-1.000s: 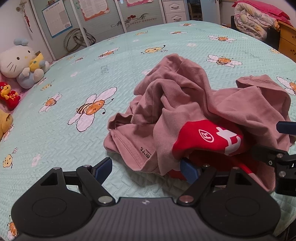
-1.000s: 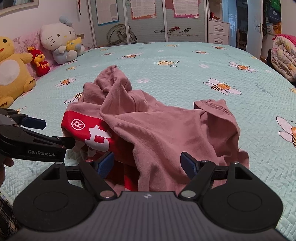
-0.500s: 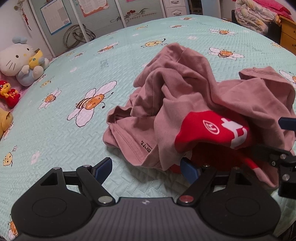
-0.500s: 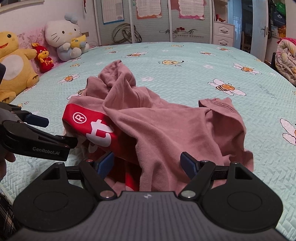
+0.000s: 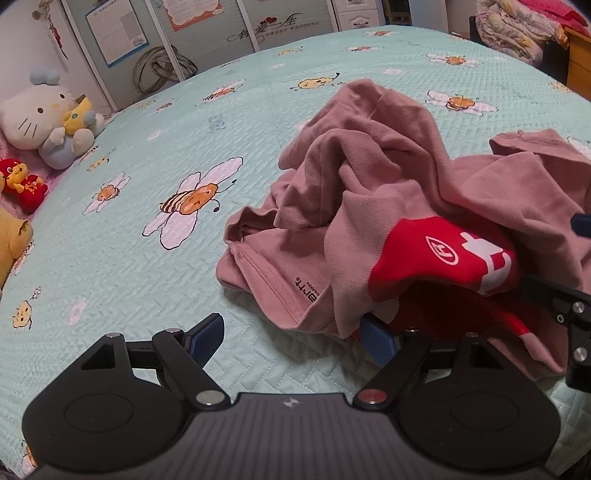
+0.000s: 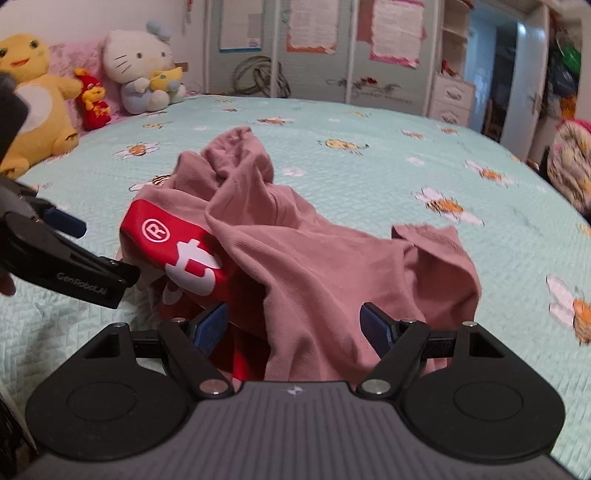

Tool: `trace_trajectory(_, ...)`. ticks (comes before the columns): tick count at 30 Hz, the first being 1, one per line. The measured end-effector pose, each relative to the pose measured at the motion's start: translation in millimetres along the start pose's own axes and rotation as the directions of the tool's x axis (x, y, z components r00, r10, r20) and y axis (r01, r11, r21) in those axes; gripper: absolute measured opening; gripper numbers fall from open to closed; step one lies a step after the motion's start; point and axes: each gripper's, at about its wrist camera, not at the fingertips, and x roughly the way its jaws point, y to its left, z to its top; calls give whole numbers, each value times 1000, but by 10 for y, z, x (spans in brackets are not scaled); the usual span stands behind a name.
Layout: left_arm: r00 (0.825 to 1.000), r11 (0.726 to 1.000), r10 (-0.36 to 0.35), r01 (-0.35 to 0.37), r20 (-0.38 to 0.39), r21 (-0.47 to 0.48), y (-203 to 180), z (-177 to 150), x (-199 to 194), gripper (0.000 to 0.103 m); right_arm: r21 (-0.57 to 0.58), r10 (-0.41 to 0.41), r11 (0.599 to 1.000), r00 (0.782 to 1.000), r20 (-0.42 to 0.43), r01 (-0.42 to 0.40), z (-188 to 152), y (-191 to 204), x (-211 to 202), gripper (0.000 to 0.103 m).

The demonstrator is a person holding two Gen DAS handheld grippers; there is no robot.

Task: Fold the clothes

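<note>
A crumpled dusty-pink garment with a red panel bearing white print lies in a heap on the bed. My left gripper is open just short of its near hem, with only its right pad at the cloth edge. In the right wrist view the same garment spreads ahead. My right gripper is open, and loose pink fabric lies between its blue pads without being pinched. The left gripper shows there at the left, open beside the red panel. The right gripper appears at the right edge.
The bed has a pale green quilt printed with bees. Plush toys sit along its far left side: a white cat, a yellow one, a small red one. A rolled duvet lies beyond the right edge.
The right wrist view has rolled, so the room now looks tilted. The garment lies as before and both grippers stay wide open.
</note>
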Motion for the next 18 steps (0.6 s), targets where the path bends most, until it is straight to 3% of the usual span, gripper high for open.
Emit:
trace_trajectory(4,1000,1000,13,-13,-2,1,-7,18,27,84,-100,-23,995,1000,17,25,59,58,100,73)
trace_trajectory(5,1000,1000,17,-17,-3,-3,0,22,29,84,-124,-30,992,999,21,32,73,70,128,61)
trace_trajectory(6,1000,1000,19,-19,-5,-7,17,23,24,84,-141,-46,989,999,13,47,83,70,177,24)
trace_trajectory(7,1000,1000,19,-19,-5,-12,35,21,14,84,-153,-60,986,998,7,60,95,62,222,0)
trace_trajectory(10,1000,1000,19,-19,2,-23,87,17,-29,84,-77,-65,995,998,7,66,162,-121,258,0)
trace_trajectory(13,1000,999,15,-14,15,-35,131,20,-71,84,58,-82,995,994,69,78,233,-443,101,0)
trace_trajectory(18,999,999,-18,21,46,-48,178,13,-130,84,271,-147,956,981,128,108,274,-1027,-122,0)
